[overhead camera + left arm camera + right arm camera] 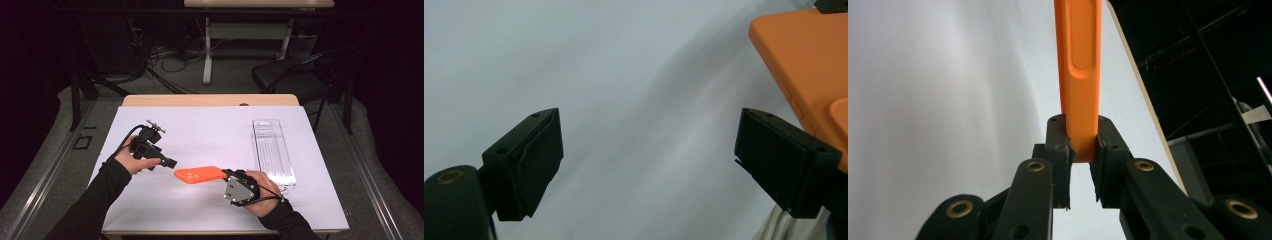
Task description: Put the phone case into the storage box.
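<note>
pinching orange case (200,174) end, right gripper (229,174) jaws clamped; left gripper (170,162) jaws spread, empty, near case.

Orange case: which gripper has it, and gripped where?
The right gripper is shut on the orange case, pinching one short end edge-on. The left gripper is open beside it and holds nothing.
</note>
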`<act>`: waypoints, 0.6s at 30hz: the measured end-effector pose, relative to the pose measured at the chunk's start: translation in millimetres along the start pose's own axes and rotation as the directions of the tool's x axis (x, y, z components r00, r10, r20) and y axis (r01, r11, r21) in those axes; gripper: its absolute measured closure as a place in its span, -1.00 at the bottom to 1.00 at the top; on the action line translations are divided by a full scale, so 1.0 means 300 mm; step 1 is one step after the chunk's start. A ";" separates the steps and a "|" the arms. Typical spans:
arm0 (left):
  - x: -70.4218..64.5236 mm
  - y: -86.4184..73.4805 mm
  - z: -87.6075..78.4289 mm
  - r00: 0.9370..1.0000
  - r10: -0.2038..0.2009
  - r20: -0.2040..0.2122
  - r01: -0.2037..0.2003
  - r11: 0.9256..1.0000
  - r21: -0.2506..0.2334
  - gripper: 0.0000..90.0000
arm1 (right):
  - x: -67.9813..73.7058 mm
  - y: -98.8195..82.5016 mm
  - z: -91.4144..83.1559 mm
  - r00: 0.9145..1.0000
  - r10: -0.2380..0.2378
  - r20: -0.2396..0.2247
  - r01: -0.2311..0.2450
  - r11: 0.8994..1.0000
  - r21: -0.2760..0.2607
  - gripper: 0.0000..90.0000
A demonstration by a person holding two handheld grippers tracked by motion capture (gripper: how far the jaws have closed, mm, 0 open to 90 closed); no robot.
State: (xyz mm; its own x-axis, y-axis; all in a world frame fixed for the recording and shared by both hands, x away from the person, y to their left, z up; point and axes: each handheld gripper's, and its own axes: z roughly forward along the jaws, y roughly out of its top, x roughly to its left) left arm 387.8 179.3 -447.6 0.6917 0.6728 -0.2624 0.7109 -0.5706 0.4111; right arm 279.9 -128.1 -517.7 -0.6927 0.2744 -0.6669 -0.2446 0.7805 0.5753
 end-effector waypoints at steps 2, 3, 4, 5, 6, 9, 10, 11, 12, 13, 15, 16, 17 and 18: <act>-0.001 -0.006 0.002 1.000 -0.006 0.003 0.006 1.000 -0.008 -0.71 | 0.000 0.004 -0.003 0.999 0.036 -0.013 -0.036 0.999 -0.002 0.78; -0.001 -0.009 0.003 1.000 -0.007 0.003 0.007 1.000 -0.014 -0.71 | -0.001 0.006 -0.004 0.998 0.056 -0.020 -0.056 0.998 -0.002 0.78; 0.000 -0.014 0.002 1.000 -0.002 0.009 0.002 1.000 -0.015 -0.68 | -0.003 0.009 -0.006 0.996 0.087 -0.031 -0.087 0.996 -0.001 0.78; 0.000 -0.014 0.002 1.000 -0.002 0.009 0.002 1.000 -0.015 -0.66 | -0.003 0.009 -0.006 0.996 0.087 -0.031 -0.087 0.996 -0.001 0.78; 0.001 -0.016 0.002 1.000 0.004 0.012 -0.003 1.000 -0.018 -0.66 | -0.005 0.009 -0.005 0.995 0.097 -0.039 -0.098 0.995 -0.008 0.78; 0.000 -0.023 -0.002 1.000 0.000 0.014 0.000 1.000 -0.026 -0.66 | -0.011 0.012 -0.009 0.988 0.145 -0.053 -0.146 0.989 -0.015 0.78; 0.002 -0.025 -0.004 1.000 0.004 0.016 -0.004 0.999 -0.033 -0.66 | -0.014 0.012 -0.012 0.985 0.161 -0.063 -0.162 0.987 -0.014 0.78; 0.001 -0.027 -0.007 1.000 0.001 0.014 -0.001 0.999 -0.039 -0.66 | -0.016 0.013 -0.014 0.983 0.171 -0.067 -0.173 0.985 -0.015 0.78; 0.001 -0.030 -0.008 1.000 -0.001 0.017 0.001 0.999 -0.042 -0.66 | -0.018 0.013 -0.014 0.979 0.189 -0.076 -0.191 0.981 -0.022 0.78; -0.001 -0.032 -0.009 1.000 -0.002 0.017 0.003 0.999 -0.045 -0.66 | -0.021 0.014 -0.016 0.976 0.201 -0.084 -0.203 0.979 -0.023 0.78; -0.004 -0.039 -0.013 1.000 0.001 0.022 0.000 0.998 -0.057 -0.65 | -0.026 0.013 -0.014 0.963 0.246 -0.110 -0.252 0.967 -0.041 0.78; -0.004 -0.039 -0.013 1.000 0.001 0.022 0.000 0.998 -0.057 -0.65 | -0.026 0.013 -0.014 0.963 0.246 -0.110 -0.252 0.967 -0.041 0.78; -0.005 -0.041 -0.013 1.000 0.003 0.025 -0.002 0.998 -0.060 -0.65 | -0.028 0.013 -0.015 0.959 0.257 -0.117 -0.263 0.964 -0.037 0.78; -0.007 -0.044 -0.013 1.000 0.003 0.026 -0.001 0.998 -0.063 -0.65 | -0.029 0.012 -0.015 0.955 0.270 -0.123 -0.276 0.960 -0.037 0.78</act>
State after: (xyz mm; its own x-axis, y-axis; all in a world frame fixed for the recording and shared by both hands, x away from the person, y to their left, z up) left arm 376.5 187.3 -449.0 0.6966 0.6590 -0.2836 0.7008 -0.5405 0.4656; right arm 282.1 -130.2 -507.7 -0.8109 0.4036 -0.4238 -0.0692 0.6529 0.7543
